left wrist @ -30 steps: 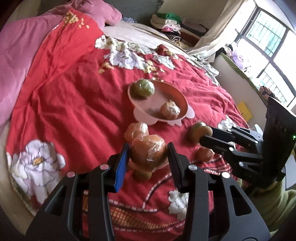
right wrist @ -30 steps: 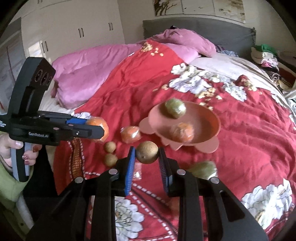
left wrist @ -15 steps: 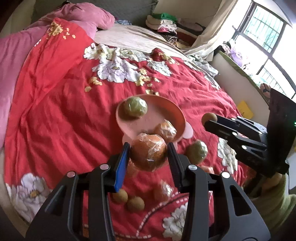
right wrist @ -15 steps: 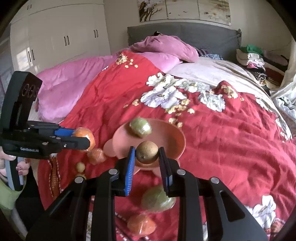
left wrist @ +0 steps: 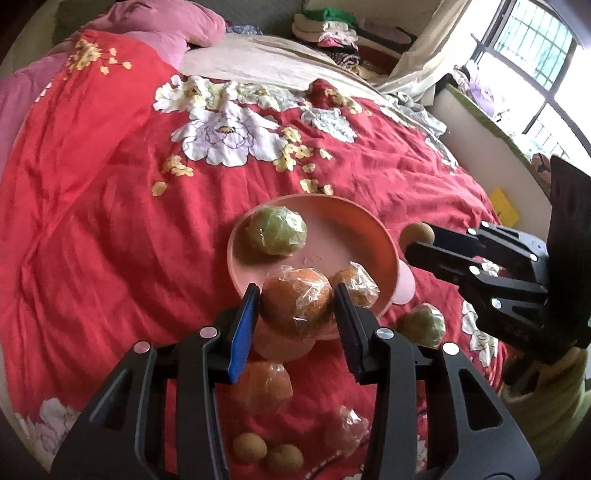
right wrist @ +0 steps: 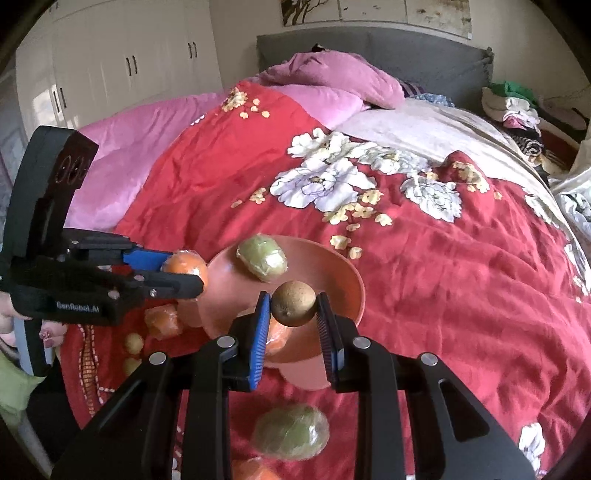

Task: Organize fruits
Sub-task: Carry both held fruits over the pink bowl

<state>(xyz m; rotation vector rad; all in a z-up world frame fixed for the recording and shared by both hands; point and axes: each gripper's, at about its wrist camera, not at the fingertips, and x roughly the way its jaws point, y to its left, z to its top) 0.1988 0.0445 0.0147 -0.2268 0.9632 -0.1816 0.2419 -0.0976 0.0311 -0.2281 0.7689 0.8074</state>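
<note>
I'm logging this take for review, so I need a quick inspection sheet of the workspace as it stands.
Surface: red floral bedspread, rumpled.
Job's things: pink bowl holds a wrapped green fruit and a wrapped orange. Loose on the bedspread: second green fruit, another wrapped orange, two small brown fruits.
Clutter: folded clothes pile at the far end.
Grippers: left claw shut on a large wrapped orange; right claw shut on a brown round fruit, both over the bowl.
Cables: nothing seen.
Surroundings: pink duvet, white wardrobe, window.
</note>
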